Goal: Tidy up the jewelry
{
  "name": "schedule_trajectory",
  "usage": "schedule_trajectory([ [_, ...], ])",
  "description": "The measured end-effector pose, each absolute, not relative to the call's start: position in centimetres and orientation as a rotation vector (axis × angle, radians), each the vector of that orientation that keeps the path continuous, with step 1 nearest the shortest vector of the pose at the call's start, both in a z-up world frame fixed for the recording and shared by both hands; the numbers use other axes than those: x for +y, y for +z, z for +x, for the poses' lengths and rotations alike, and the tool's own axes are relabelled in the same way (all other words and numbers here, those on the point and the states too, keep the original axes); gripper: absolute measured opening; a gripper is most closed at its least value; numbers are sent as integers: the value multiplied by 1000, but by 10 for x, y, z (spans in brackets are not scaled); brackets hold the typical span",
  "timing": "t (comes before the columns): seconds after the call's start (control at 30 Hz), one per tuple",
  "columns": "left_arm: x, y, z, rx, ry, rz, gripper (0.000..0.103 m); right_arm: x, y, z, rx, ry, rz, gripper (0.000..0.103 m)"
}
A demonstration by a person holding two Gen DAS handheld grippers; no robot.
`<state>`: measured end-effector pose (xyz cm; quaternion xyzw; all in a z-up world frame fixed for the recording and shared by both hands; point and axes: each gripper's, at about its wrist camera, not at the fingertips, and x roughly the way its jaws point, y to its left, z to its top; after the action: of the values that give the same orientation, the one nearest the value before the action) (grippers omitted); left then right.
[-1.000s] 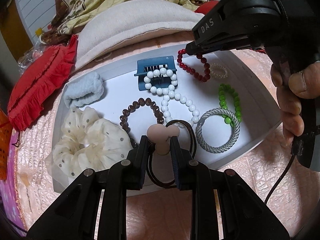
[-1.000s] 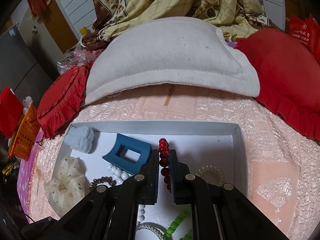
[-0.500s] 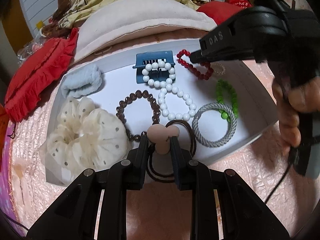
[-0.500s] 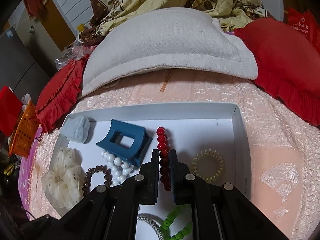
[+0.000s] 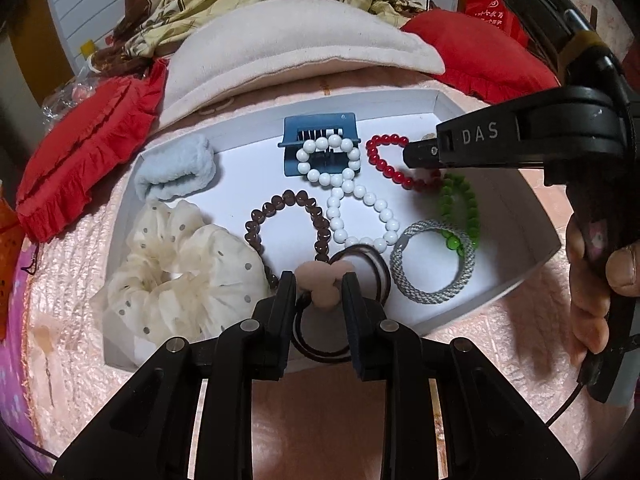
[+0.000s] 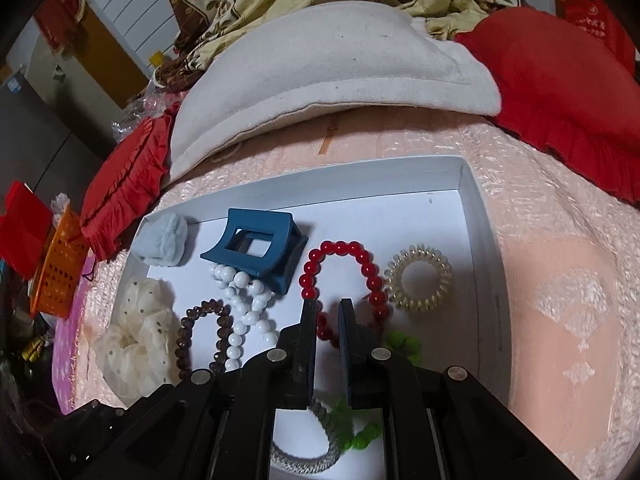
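Observation:
A white tray (image 5: 536,216) on a pink bedspread holds several hair ties and bead bracelets. My left gripper (image 5: 318,290) is shut on the pink bobbles of a dark hair tie (image 5: 320,282) at the tray's near edge. My right gripper (image 6: 326,320) is shut on a red bead bracelet (image 6: 340,248) that lies on the tray floor; it also shows in the left wrist view (image 5: 386,156), with the right gripper (image 5: 412,152) over it. White (image 5: 344,200), brown (image 5: 288,224) and green (image 5: 460,208) bead bracelets lie around.
Also in the tray (image 6: 476,220): a blue claw clip (image 6: 256,244), a pale blue scrunchie (image 6: 162,240), a cream dotted scrunchie (image 5: 180,276), a grey woven ring (image 5: 432,268) and a clear coil tie (image 6: 418,278). A white pillow (image 6: 320,76) and red cushions (image 6: 560,76) lie behind.
The right gripper has pulled back toward me with the red bracelet, which now lies flatter and looped. The left gripper has backed off slightly, still holding the hair tie.

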<state>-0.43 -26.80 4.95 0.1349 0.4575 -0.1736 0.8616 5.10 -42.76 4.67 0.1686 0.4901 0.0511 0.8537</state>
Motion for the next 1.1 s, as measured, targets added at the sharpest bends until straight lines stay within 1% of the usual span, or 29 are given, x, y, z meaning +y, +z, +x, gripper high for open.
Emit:
schedule_trajectory([
  [0.03, -267, 52, -6, 955, -363, 284, 29, -427, 49, 48, 1026, 109, 353, 31],
  [0.07, -267, 55, -9, 951, -360, 284, 32, -426, 54, 44, 1014, 109, 350, 42],
  [0.1, -265, 58, -11, 946, -356, 280, 40, -425, 58, 40, 1000, 108, 345, 43],
  [0.13, -262, 61, -14, 938, -351, 273, 44, -425, 61, 36, 991, 107, 341, 43],
  [0.17, -260, 65, -17, 931, -347, 268, 45, -423, 64, 32, 986, 106, 332, 43],
  [0.33, -239, 85, -36, 901, -314, 244, 45, -411, 65, 11, 995, 106, 319, 43],
  [0.5, -204, 100, -58, 873, -244, 198, 47, -389, 47, -1, 1028, 108, 288, 43],
  [0.83, -155, 119, -86, 823, -141, 128, 47, -360, 37, -22, 979, 39, 77, 44],
  [0.93, -148, 129, -97, 782, -105, 131, 47, -364, 48, -31, 926, 19, 76, 44],
  [1.1, -139, 145, -119, 728, -76, 132, 47, -364, 85, -58, 839, 16, 70, 44],
])
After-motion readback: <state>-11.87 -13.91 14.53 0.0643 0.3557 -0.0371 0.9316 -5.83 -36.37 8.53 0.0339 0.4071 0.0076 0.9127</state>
